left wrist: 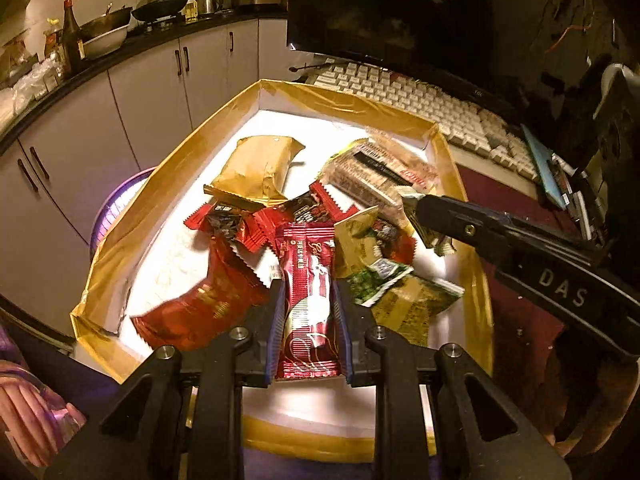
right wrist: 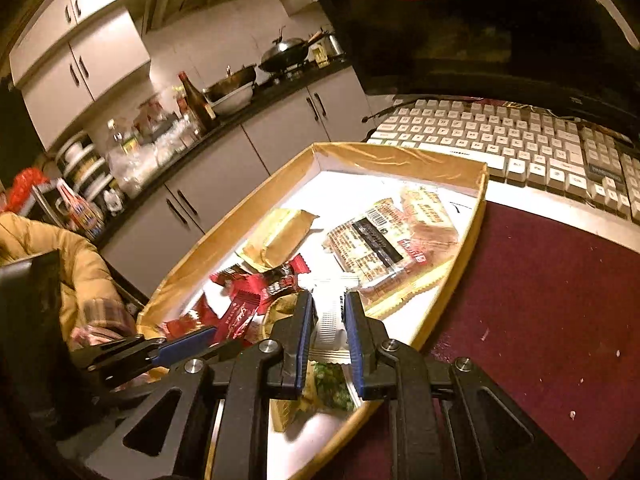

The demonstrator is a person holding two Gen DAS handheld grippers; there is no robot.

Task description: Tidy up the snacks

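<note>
A gold-rimmed white tray point(left wrist: 344, 100) holds several snack packets. My left gripper point(left wrist: 308, 292) is shut on a long red wafer packet point(left wrist: 308, 276) over the tray's near side. My right gripper point(right wrist: 328, 300) is shut on a small packet with a white crimped edge point(right wrist: 330, 316); in the left wrist view it comes in from the right with that packet point(left wrist: 424, 224) at its tip. In the tray lie a gold pack point(left wrist: 256, 168), a clear cracker pack point(left wrist: 376, 172), red packets point(left wrist: 204, 300) and green packets point(left wrist: 376, 284).
A white keyboard point(right wrist: 500, 140) and a dark monitor point(left wrist: 400, 8) stand behind the tray. A maroon mat point(right wrist: 540, 300) lies to the tray's right. Kitchen cabinets point(left wrist: 140, 92) and a counter with pots are at the left.
</note>
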